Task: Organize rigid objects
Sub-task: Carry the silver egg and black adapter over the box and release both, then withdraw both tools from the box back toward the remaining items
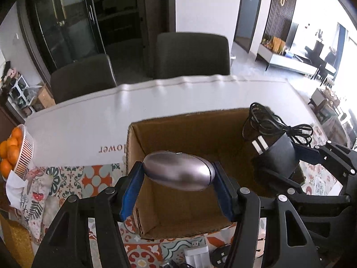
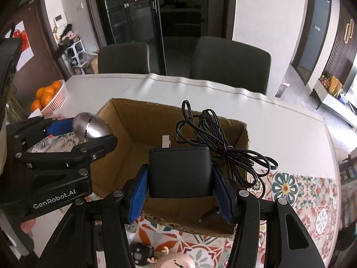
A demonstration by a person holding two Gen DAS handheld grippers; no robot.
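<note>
Left wrist view is showing the cardboard box (image 1: 178,138) sitting open on the tabletop (image 1: 89,116), with both loads hanging over it. The right tongs (image 2: 180,189) are clenching the black adapter (image 2: 180,172), whose cord (image 2: 223,143) is trailing over the box's rim, so it is wanting a low release with the cord inside; the left tongs (image 1: 178,187) are gripping the silver egg-shaped object (image 1: 178,170), which is likely to roll if dropped.

Daylight floods in from the right, blowing out the living room (image 1: 323,51) to near white, while the glass cabinet (image 2: 133,9) at the back stays dim. The white table (image 1: 156,102) carries soft glare. Fisheye bending curves the edges, the corners go black, and both views are slightly soft.
</note>
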